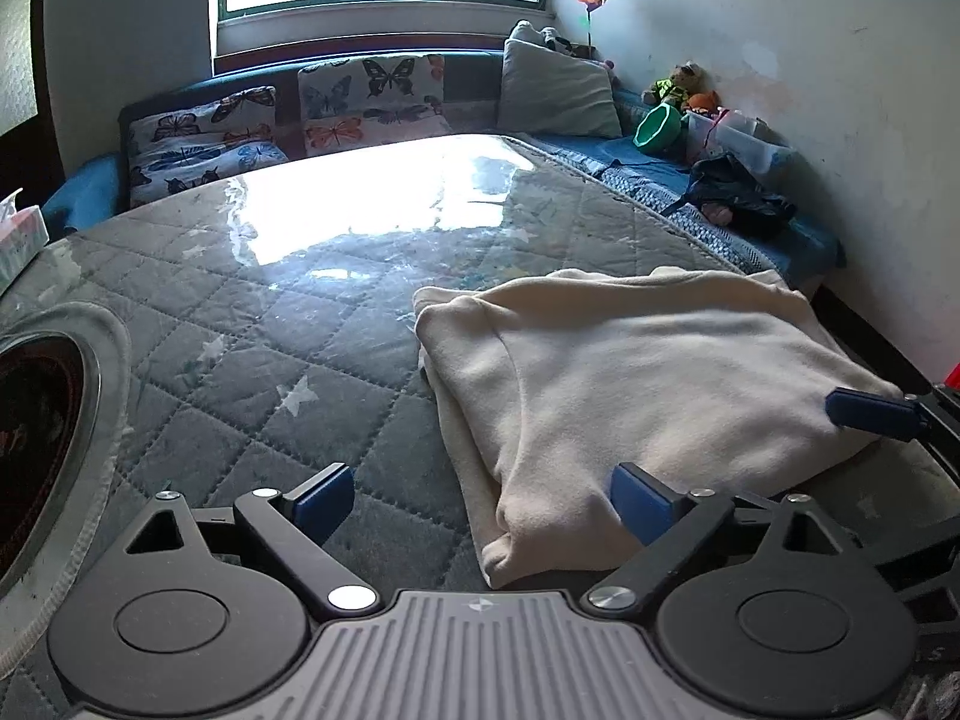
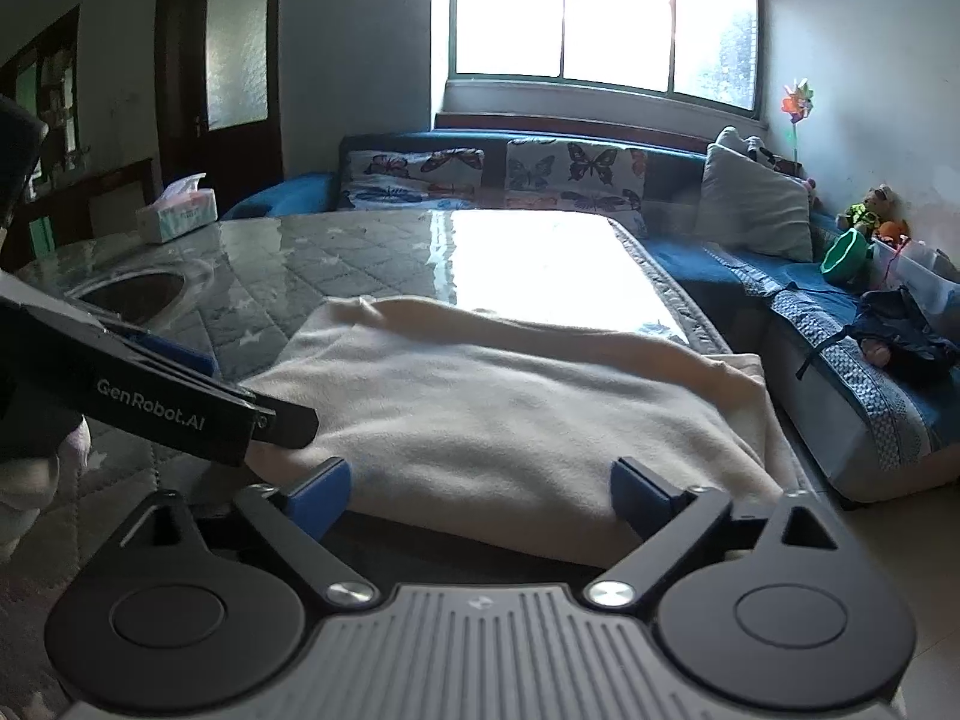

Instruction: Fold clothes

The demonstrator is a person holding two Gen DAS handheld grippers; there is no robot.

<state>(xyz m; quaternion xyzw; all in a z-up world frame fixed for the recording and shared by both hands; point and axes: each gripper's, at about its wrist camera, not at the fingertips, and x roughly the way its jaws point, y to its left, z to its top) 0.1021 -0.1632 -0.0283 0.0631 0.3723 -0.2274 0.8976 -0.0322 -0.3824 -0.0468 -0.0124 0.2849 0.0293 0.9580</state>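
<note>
A cream fleece garment lies folded into a thick rectangle on the quilted grey table top; it also fills the middle of the right wrist view. My left gripper is open at the garment's near left corner, its right pad against the fold. My right gripper is open at the garment's near edge, nothing between its pads. The right gripper's blue finger shows at the garment's right side in the left wrist view. The left gripper's black body crosses the left of the right wrist view.
A round dark inset sits in the table at the left. A tissue box stands at the far left corner. A blue sofa with butterfly cushions, a grey pillow, toys, a green bowl and dark clothing runs behind and right.
</note>
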